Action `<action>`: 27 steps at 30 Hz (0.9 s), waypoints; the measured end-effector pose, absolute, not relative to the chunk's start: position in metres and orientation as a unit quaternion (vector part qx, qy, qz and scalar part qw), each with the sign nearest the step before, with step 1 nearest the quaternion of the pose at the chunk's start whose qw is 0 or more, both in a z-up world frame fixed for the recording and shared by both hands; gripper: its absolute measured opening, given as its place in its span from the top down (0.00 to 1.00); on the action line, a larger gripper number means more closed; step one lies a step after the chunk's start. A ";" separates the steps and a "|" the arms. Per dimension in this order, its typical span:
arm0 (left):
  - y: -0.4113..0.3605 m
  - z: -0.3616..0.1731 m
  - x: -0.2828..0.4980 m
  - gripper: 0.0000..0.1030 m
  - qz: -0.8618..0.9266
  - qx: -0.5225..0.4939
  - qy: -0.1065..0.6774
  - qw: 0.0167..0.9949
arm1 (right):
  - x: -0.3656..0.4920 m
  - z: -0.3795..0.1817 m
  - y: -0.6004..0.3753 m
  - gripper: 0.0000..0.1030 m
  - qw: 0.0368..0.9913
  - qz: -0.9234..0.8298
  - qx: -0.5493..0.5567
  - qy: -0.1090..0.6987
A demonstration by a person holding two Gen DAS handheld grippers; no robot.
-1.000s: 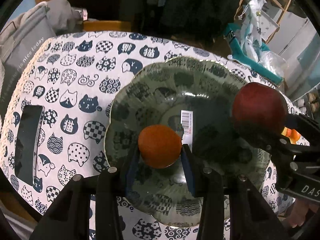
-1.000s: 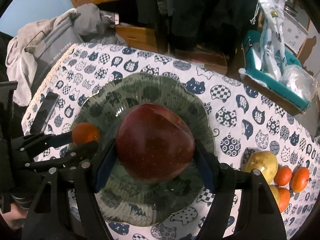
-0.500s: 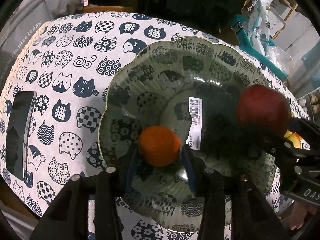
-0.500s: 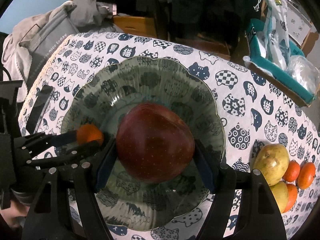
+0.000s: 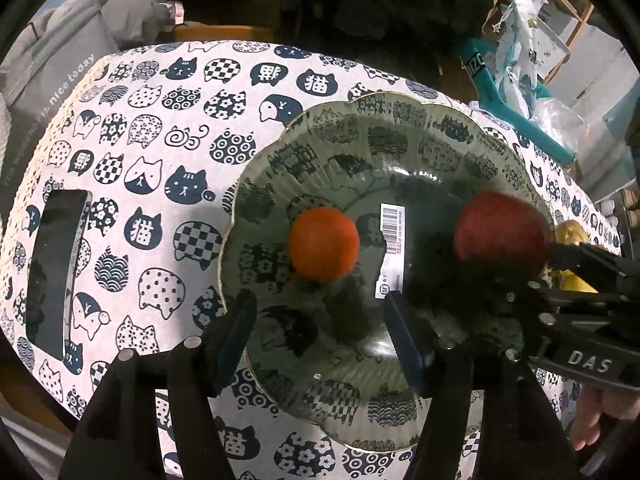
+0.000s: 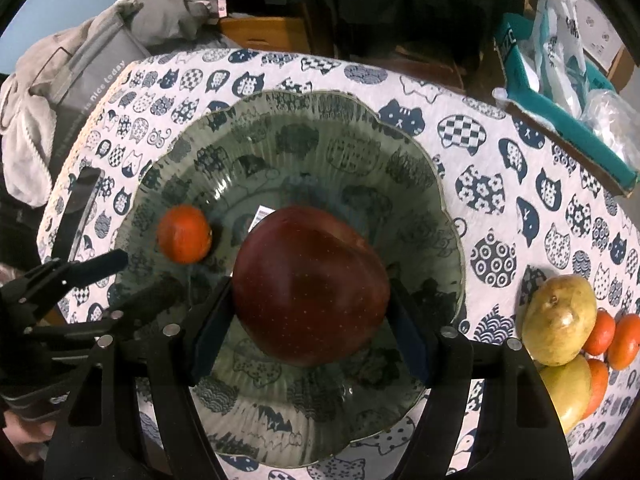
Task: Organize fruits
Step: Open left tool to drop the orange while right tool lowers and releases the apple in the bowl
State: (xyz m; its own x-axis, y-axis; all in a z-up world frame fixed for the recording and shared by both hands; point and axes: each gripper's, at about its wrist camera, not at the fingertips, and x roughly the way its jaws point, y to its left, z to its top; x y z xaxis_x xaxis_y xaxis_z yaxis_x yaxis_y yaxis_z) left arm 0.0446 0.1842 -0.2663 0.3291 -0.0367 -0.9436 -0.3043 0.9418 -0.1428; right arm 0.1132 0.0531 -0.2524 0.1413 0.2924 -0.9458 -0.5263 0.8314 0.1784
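Note:
A green patterned glass bowl [image 5: 360,128] [image 6: 280,128] sits on the cat-print tablecloth. A small orange [image 5: 323,243] [image 6: 184,233] lies in the bowl, free of any gripper. My left gripper [image 5: 320,320] is open just behind the orange, its fingers apart; it also shows in the right wrist view [image 6: 132,280]. My right gripper [image 6: 308,332] is shut on a dark red apple [image 6: 310,290] [image 5: 502,230] and holds it over the bowl's right side.
Two yellow-green pears [image 6: 560,320] and several small oranges [image 6: 624,340] lie on the cloth right of the bowl. A black phone [image 5: 52,264] lies at the table's left. A barcode sticker [image 5: 390,252] shows through the bowl. A teal box [image 6: 560,112] stands beyond the table.
My left gripper has opened and let go of the orange, which now rests in the bowl, and has pulled back. My right gripper has kept its hold on the apple over the bowl.

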 end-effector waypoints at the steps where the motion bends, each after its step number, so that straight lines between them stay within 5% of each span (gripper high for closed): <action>1: 0.185 -0.266 0.044 0.35 0.084 -0.149 0.573 0.802 | 0.113 -0.253 0.054 0.27 0.748 0.274 -0.101 0.596; 11: 0.187 -0.262 0.041 0.35 0.085 -0.149 0.570 0.803 | 0.109 -0.256 0.057 0.25 0.745 0.278 -0.098 0.598; 14: 0.190 -0.259 0.039 0.34 0.088 -0.156 0.566 0.805 | 0.111 -0.242 0.053 0.18 0.761 0.280 -0.083 0.579; 27: 0.176 -0.223 0.033 0.34 0.077 -0.146 0.536 0.828 | 0.109 -0.186 0.035 0.18 0.809 0.262 -0.072 0.522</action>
